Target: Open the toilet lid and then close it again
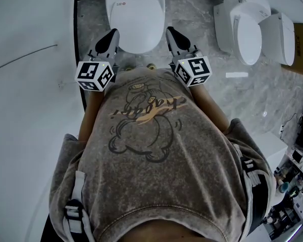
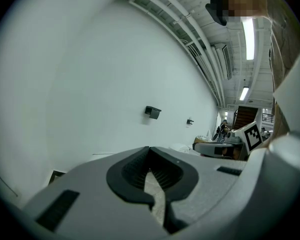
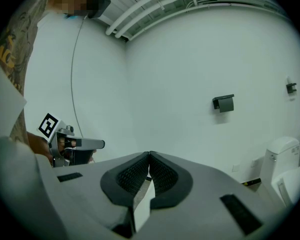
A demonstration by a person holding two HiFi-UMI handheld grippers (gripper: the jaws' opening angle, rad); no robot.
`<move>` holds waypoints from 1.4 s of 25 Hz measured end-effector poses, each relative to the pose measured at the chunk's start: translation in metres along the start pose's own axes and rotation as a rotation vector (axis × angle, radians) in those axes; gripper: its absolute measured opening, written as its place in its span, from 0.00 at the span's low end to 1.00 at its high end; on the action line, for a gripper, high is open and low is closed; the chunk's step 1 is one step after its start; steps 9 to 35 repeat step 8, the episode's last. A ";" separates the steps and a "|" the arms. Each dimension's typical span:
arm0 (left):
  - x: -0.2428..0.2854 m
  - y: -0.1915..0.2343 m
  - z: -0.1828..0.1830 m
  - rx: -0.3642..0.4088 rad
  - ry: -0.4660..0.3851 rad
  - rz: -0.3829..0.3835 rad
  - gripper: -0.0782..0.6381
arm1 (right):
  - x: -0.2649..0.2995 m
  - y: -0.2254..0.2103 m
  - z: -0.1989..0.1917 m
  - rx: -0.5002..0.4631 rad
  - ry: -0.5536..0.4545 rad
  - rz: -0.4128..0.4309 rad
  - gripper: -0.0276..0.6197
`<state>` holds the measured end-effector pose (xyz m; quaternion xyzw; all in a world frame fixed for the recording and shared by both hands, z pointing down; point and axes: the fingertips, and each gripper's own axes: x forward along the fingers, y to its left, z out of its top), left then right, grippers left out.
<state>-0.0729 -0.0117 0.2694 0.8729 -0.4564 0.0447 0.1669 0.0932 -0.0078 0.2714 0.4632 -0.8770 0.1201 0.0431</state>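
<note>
In the head view a white toilet with its lid (image 1: 135,14) down stands straight ahead of me on the grey marble floor. My left gripper (image 1: 113,32) hovers by the lid's left edge and my right gripper (image 1: 170,30) by its right edge; I cannot tell whether either touches the lid. Both point nearly level toward the white wall. In the left gripper view the jaws (image 2: 149,149) meet at the tips with nothing between them. The right gripper's jaws (image 3: 149,154) are likewise shut and empty. Neither gripper view shows this toilet.
Two more white toilets (image 1: 247,30) (image 1: 284,37) stand to the right. A dark paper holder (image 3: 223,103) hangs on the wall. White wall fills the left side. My own torso in a grey printed shirt (image 1: 151,150) covers the lower head view.
</note>
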 end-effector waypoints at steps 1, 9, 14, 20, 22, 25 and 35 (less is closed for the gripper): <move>0.000 0.000 0.000 0.000 -0.001 0.001 0.12 | 0.000 0.000 0.000 0.000 0.001 0.002 0.09; -0.009 0.003 -0.008 0.000 0.006 -0.008 0.12 | 0.000 0.008 -0.010 0.004 0.003 0.012 0.09; -0.009 0.003 -0.008 0.000 0.006 -0.008 0.12 | 0.000 0.008 -0.010 0.004 0.003 0.012 0.09; -0.009 0.003 -0.008 0.000 0.006 -0.008 0.12 | 0.000 0.008 -0.010 0.004 0.003 0.012 0.09; -0.009 0.003 -0.008 0.000 0.006 -0.008 0.12 | 0.000 0.008 -0.010 0.004 0.003 0.012 0.09; -0.009 0.003 -0.008 0.000 0.006 -0.008 0.12 | 0.000 0.008 -0.010 0.004 0.003 0.012 0.09; -0.009 0.003 -0.008 0.000 0.006 -0.008 0.12 | 0.000 0.008 -0.010 0.004 0.003 0.012 0.09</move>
